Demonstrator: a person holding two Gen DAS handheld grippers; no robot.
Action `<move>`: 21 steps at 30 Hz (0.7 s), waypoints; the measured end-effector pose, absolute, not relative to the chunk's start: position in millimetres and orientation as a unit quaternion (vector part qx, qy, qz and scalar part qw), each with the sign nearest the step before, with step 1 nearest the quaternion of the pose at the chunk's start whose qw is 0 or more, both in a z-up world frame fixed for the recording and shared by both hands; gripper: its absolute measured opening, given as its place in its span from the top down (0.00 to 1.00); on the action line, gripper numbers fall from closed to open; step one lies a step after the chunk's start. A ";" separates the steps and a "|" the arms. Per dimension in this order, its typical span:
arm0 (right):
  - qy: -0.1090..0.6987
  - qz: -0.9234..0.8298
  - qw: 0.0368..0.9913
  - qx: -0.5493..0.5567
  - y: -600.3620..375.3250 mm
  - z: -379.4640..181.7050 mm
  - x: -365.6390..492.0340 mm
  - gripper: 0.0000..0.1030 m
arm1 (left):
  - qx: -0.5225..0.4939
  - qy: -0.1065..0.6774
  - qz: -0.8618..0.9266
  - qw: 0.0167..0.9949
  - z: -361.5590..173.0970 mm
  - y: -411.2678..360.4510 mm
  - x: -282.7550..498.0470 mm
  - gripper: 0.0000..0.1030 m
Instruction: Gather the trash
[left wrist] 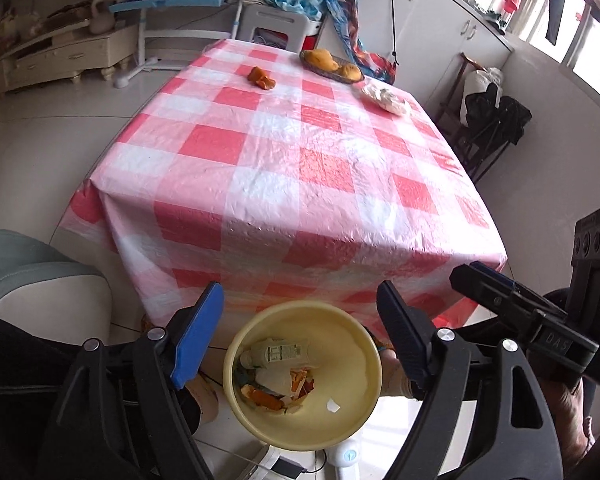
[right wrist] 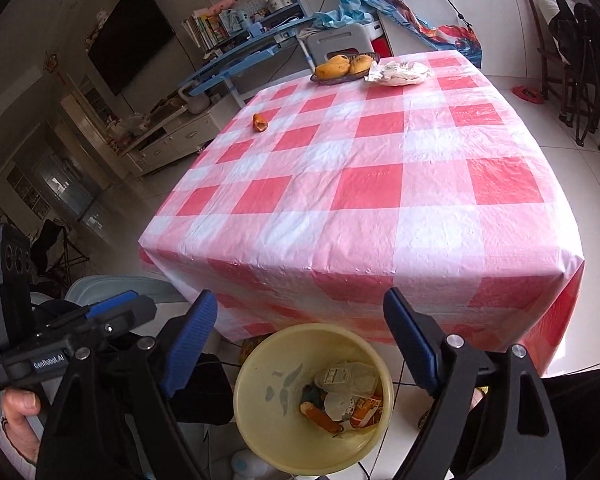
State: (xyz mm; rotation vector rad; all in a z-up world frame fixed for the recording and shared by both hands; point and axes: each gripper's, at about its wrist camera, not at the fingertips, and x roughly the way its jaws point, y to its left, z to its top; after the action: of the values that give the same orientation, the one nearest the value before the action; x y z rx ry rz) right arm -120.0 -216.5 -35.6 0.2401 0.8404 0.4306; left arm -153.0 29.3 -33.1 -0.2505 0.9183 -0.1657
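Note:
A yellow bin [left wrist: 364, 360] stands on the floor at the table's near edge and holds a plastic bottle [left wrist: 278, 354], peel and paper scraps; it also shows in the right wrist view [right wrist: 260, 364]. My left gripper [left wrist: 300, 344] is open and empty above the bin. My right gripper [right wrist: 300, 348] is open and empty above the bin too. An orange peel piece [left wrist: 261, 78] lies on the far left of the table, also seen in the right wrist view [right wrist: 260, 122]. A crumpled white plastic bag [left wrist: 384, 98] lies at the far right [right wrist: 400, 73].
The table has a red-and-white checked cloth [left wrist: 300, 168]. A dish of mangoes [left wrist: 332, 65] sits at its far edge [right wrist: 344, 67]. A grey seat [left wrist: 32, 284] is at the left. A dark chair [left wrist: 488, 128] stands at the right. Cables and a white device [left wrist: 344, 454] lie on the floor.

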 end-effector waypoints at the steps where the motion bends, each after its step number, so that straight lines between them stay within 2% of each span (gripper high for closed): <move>1: 0.404 0.207 0.884 0.112 -215.9 -35.8 -119.6 0.20 | -0.124 0.437 -0.077 0.887 -31.9 31.1 -153.0 0.25; 21: 0.403 0.203 0.886 0.101 -214.2 -35.4 -120.3 0.19 | -0.147 0.424 -0.055 0.892 -31.0 40.5 -151.5 0.20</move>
State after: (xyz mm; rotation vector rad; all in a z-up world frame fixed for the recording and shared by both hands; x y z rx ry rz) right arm -120.3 -214.2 -35.4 0.2104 0.8386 0.4230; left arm -151.5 40.5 -31.0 -0.3055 0.8796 -0.1143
